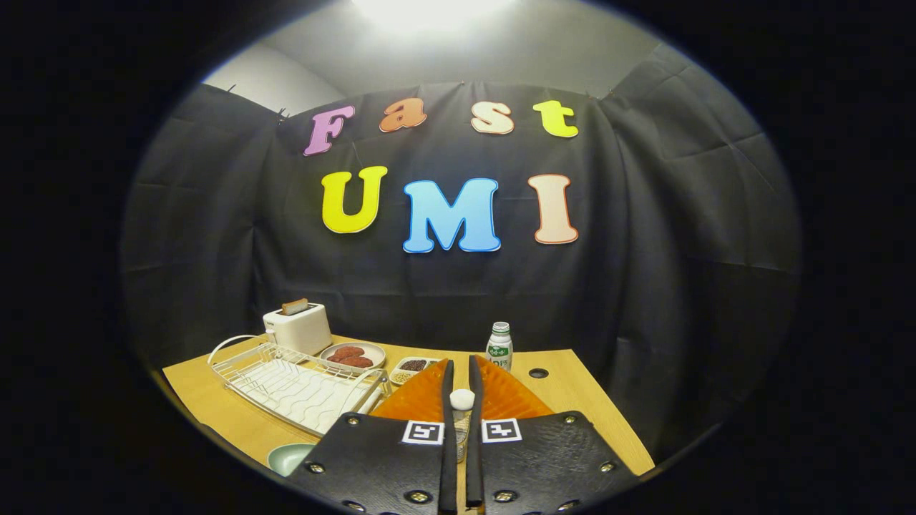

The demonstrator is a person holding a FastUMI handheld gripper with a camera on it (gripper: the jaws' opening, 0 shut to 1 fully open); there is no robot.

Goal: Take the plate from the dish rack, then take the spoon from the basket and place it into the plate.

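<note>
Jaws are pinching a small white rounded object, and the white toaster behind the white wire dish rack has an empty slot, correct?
Not quite. The gripper view shows a brown slice of toast sticking up from the white toaster behind the white wire dish rack. The gripper does pinch the small white rounded object between its jaws.

The tool (462, 379) is hovering over the wooden worktop (565, 390), its two fingers (447, 400) nearly closed and pinching a white-ended spoon (462, 399) between them. Just ahead of the fingers an orange ribbed plate (422, 397) is lying — its surface spreading out on both sides of them. To the left a white wire dish rack (297, 386) is sitting, with a white toaster (297, 327) beyond it, a dish of brown food (352, 354) beside it, and a small bottle (499, 347) standing farther back.
</note>
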